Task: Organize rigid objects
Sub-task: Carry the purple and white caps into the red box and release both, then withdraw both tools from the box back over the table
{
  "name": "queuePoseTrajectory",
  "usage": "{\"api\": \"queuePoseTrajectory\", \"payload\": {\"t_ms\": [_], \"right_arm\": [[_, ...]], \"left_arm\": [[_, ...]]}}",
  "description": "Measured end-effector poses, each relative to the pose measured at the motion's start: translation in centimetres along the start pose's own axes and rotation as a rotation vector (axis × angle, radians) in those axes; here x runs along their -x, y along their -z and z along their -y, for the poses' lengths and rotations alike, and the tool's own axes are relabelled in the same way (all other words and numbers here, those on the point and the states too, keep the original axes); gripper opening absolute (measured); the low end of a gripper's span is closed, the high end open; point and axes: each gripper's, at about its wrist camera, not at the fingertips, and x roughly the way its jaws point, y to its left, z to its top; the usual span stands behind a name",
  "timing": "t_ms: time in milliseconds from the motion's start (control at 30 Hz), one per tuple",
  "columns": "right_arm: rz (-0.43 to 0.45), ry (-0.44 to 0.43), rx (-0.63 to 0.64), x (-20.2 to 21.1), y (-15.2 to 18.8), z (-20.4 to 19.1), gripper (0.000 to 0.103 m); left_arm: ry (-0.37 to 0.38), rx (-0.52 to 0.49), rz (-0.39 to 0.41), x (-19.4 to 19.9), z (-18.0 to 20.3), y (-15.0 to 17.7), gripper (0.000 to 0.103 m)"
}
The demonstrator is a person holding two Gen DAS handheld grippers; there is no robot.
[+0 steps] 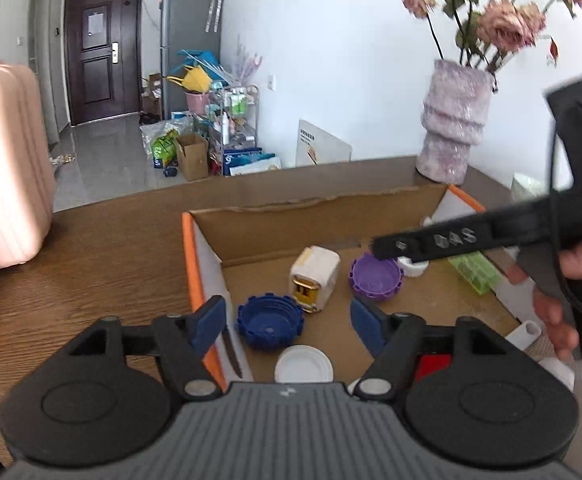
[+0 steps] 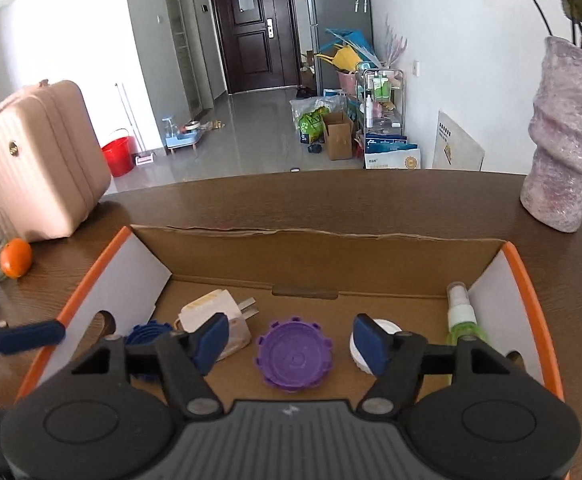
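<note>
An open cardboard box [image 1: 195, 264] with orange edges lies on the wooden table. Inside it I see a blue ridged cap [image 1: 269, 322], a white lid [image 1: 303, 364], a white plug adapter [image 1: 315, 278], a purple ridged cap [image 1: 375, 276], a white cap [image 1: 413, 266] and a green spray bottle [image 1: 475, 272]. My left gripper [image 1: 289, 328] stands open over the box's near left part, the blue cap just inside its left finger. My right gripper [image 2: 291, 344] is open too, the purple cap [image 2: 293, 358] showing between its fingers. Neither holds anything.
A pink-grey vase [image 2: 567, 140] of dried flowers stands at the table's far right. A pink suitcase [image 2: 35, 160] and an orange [image 2: 15, 263] sit at the left. A hand [image 1: 555, 312] holds the right gripper over the box's right wall. Something red [image 1: 433, 364] lies under my left gripper.
</note>
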Motion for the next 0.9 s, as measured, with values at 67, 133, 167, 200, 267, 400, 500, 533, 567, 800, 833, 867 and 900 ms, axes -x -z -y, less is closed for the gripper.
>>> {"api": "queuePoseTrajectory", "payload": {"t_ms": [67,133,167,200,267,400,500,533,567,800,833,867,900], "right_arm": [[0.006,0.005,-0.007,1.2,0.2,0.6,0.068],[0.011,0.010,-0.013,2.9,0.6,1.1,0.069],[0.016,0.009,-0.009,4.1,0.9,1.3,0.069],[0.022,0.010,-0.002,5.3,1.3,1.5,0.069],[0.044,0.022,0.016,8.0,2.1,1.6,0.071],[0.112,0.028,0.050,14.2,4.8,1.9,0.076],[0.173,0.016,0.037,18.9,8.8,2.3,0.083],[0.179,0.013,0.034,20.2,10.4,2.3,0.083],[0.187,0.008,0.034,21.3,12.1,2.2,0.083],[0.209,-0.008,0.036,27.2,22.3,0.3,0.083],[0.212,-0.010,0.039,28.1,23.6,0.2,0.083],[0.214,-0.010,0.039,29.0,24.9,0.0,0.083],[0.220,-0.019,0.044,29.9,26.1,-0.1,0.083]], "left_arm": [[-0.010,0.007,0.011,0.9,-0.1,-0.2,0.074],[-0.020,0.006,0.024,2.1,0.0,-0.3,0.075],[-0.024,0.002,0.033,3.0,0.1,-0.3,0.077],[-0.028,-0.002,0.044,3.9,0.3,-0.3,0.078],[-0.039,-0.016,0.069,6.2,0.6,-0.2,0.080],[-0.073,-0.008,0.113,11.8,1.7,0.8,0.084],[-0.070,-0.005,0.158,16.6,3.2,3.7,0.089],[-0.074,-0.008,0.170,18.0,3.8,5.0,0.090],[-0.078,-0.004,0.185,19.5,4.3,6.5,0.092],[-0.158,0.067,0.200,27.1,7.9,16.2,0.098],[-0.184,0.061,0.199,27.9,8.6,17.3,0.098],[-0.207,0.067,0.198,28.7,9.2,18.4,0.098],[-0.219,0.080,0.198,29.4,9.7,19.4,0.098]]}}
